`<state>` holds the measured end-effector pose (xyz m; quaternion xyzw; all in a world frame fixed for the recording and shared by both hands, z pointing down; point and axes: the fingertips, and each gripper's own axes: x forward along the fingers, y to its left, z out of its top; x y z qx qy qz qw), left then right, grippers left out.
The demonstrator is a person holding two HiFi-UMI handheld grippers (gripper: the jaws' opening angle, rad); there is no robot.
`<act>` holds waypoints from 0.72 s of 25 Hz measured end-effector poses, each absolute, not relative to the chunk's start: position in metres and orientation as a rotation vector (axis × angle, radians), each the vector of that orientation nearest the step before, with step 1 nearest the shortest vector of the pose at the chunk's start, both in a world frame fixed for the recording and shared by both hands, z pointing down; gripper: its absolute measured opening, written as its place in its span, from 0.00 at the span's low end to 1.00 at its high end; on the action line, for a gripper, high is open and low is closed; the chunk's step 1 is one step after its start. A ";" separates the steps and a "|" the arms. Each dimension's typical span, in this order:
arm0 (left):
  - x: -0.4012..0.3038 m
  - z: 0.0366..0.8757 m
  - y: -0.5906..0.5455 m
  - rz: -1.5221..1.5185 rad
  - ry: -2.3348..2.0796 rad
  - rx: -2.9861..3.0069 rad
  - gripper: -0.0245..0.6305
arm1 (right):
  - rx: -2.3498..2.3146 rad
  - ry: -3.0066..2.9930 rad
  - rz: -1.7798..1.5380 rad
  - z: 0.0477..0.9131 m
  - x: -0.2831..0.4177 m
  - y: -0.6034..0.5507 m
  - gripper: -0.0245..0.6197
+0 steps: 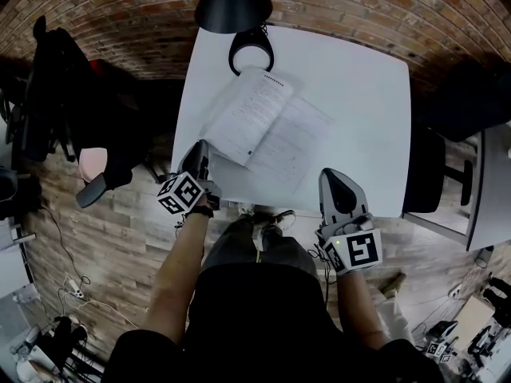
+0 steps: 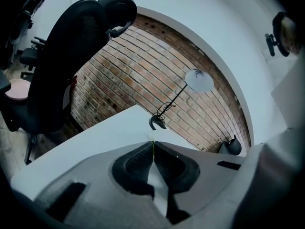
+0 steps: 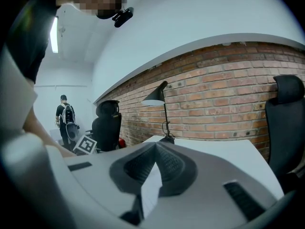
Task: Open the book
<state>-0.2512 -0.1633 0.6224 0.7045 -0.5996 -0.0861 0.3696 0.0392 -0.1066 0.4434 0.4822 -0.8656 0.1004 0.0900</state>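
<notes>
Overall light: soft, even indoor light; the white surface (image 1: 359, 94) is the brightest area of the head view, and the floor around it is dim.
Source: a ceiling strip light (image 3: 54, 35) glows at the upper left of the right gripper view.
Shadows: a pale grey shadow lies along the left edge of the book (image 1: 267, 126).
Glare: the pale ceiling is washed out in both gripper views.
Distortion: strong fisheye; the brick wall (image 1: 359, 6) bends in an arc, and the corners go black.
Focus: the left gripper (image 2: 153, 147) and right gripper (image 3: 155, 147), close to the lens, look soft.
</notes>
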 end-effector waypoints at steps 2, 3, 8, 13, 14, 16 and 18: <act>-0.248 0.624 -0.156 -0.208 -1.528 1.810 0.08 | 1.430 -2.578 0.306 0.442 0.035 -0.107 0.05; -0.247 0.624 -0.152 -0.207 -1.522 1.809 0.07 | 1.432 -2.582 0.298 0.442 0.034 -0.107 0.05; -0.246 0.630 -0.131 -0.221 -1.502 1.766 0.07 | 1.415 -2.589 0.311 0.439 0.025 -0.107 0.05; -0.254 0.648 -0.122 0.008 -1.515 1.807 0.08 | 1.398 -2.591 0.314 0.441 0.022 -0.106 0.05; -0.256 0.649 -0.123 0.057 -1.518 1.821 0.09 | 1.401 -2.593 0.306 0.441 0.023 -0.106 0.05; -0.262 0.651 -0.125 0.096 -1.535 1.815 0.16 | 1.409 -2.600 0.289 0.441 0.023 -0.106 0.05; -0.272 0.651 -0.126 0.070 -1.558 1.777 0.26 | 1.408 -2.599 0.289 0.440 0.022 -0.105 0.05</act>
